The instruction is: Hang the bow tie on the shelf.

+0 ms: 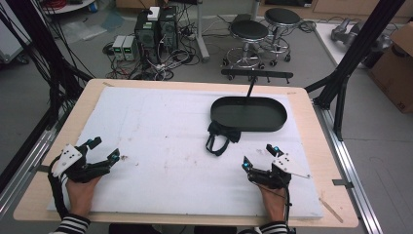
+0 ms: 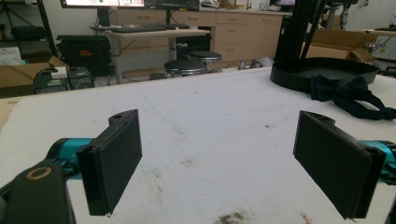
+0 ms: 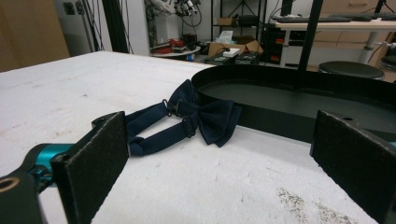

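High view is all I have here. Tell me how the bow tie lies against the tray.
Observer: In the right gripper view the bow tie leans its bow against the outer wall of the tray, strap trailing toward the camera.
Operator: Report the strap.
Observer: It is a dark blue band, doubled into a loop, with small metal fittings near the bow.
Operator: Check the right gripper.
Observer: The right gripper stands open, nothing between its pads, aimed at the bow tie.
Operator: Now the left one.
Observer: The left gripper is open too, over bare white padding.
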### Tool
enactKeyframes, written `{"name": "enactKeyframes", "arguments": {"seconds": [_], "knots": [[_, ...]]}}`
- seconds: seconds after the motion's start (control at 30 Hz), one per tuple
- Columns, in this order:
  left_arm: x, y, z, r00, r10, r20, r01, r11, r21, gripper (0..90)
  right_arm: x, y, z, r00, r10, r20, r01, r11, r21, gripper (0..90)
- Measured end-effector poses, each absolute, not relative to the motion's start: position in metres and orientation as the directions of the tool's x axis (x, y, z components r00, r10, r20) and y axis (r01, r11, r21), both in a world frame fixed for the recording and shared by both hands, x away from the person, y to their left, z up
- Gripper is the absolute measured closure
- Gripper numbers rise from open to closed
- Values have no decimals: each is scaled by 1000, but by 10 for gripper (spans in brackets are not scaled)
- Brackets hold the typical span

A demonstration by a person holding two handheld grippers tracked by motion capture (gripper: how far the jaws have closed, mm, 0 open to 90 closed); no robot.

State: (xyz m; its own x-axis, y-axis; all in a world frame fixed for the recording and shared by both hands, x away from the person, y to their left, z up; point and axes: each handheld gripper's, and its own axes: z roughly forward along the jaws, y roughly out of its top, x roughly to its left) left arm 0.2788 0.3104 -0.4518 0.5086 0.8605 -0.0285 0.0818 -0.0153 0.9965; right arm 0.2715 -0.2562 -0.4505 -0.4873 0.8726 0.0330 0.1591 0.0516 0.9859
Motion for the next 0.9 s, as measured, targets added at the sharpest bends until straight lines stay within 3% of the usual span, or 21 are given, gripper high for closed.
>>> {"name": "enactKeyframes", "arguments": {"seconds": [0.33,0.6,0.63,0.9], "knots": [[279,310,-452,511,859,-26,81,-18,997,157,272,-257,-450,-479,877,44,167,41,985,37],[279,311,-452,510,860,-31,82,-13,997,157,274,-248,-449,-473,881,-17,195,123,973,32],[279,311,-452,509,860,-33,82,-10,997,157,276,-247,-446,-477,877,-61,198,175,964,32],[279,310,-452,510,860,-29,81,-14,997,157,287,-249,-431,-500,866,-3,252,149,956,32]]}}
